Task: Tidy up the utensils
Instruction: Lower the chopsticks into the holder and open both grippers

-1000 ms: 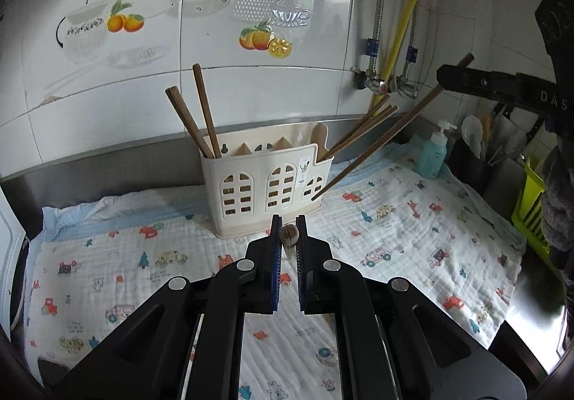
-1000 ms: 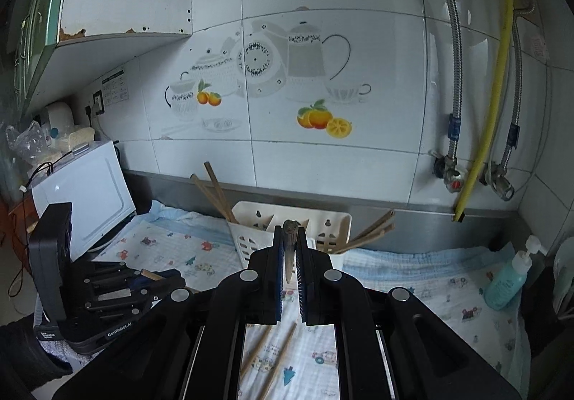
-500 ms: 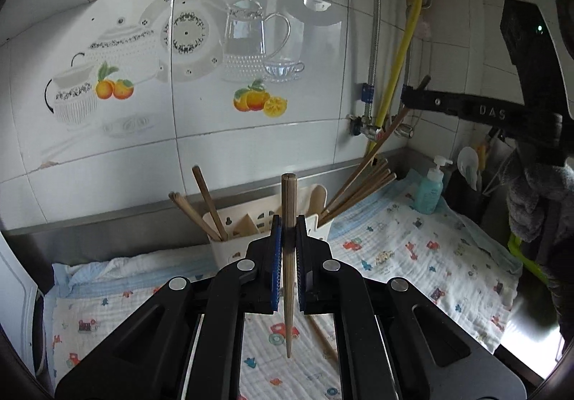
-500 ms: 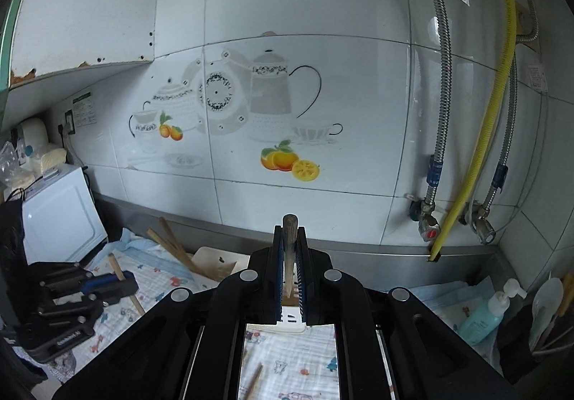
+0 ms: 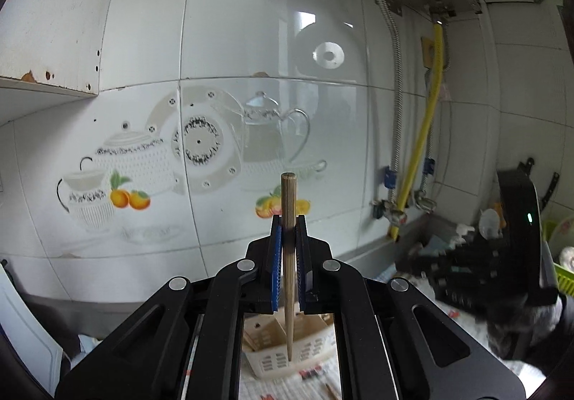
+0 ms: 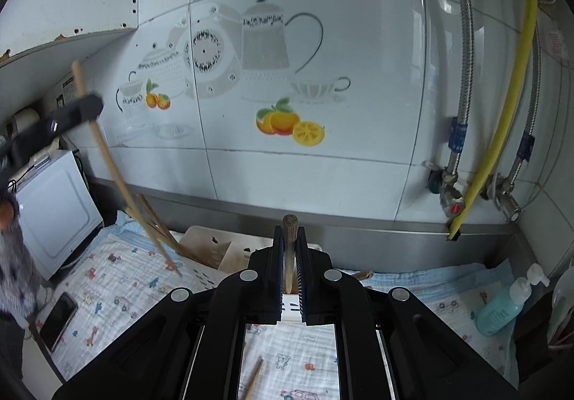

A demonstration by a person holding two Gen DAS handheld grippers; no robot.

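My left gripper is shut on a wooden chopstick held upright, its tip hanging over the cream utensil holder below. My right gripper is shut on another wooden chopstick, held upright in front of the same holder. In the right wrist view the left gripper shows at the far left with its chopstick slanting down toward the holder. More chopsticks lean in the holder. A loose chopstick lies on the cloth.
A patterned cloth covers the counter. A teal soap bottle stands at the right. A phone lies at the left edge by a white appliance. Pipes and a yellow hose run down the tiled wall.
My left gripper has lifted its chopstick off the cloth and risen high above the holder. My right gripper has dropped closer to the holder with its chopstick.
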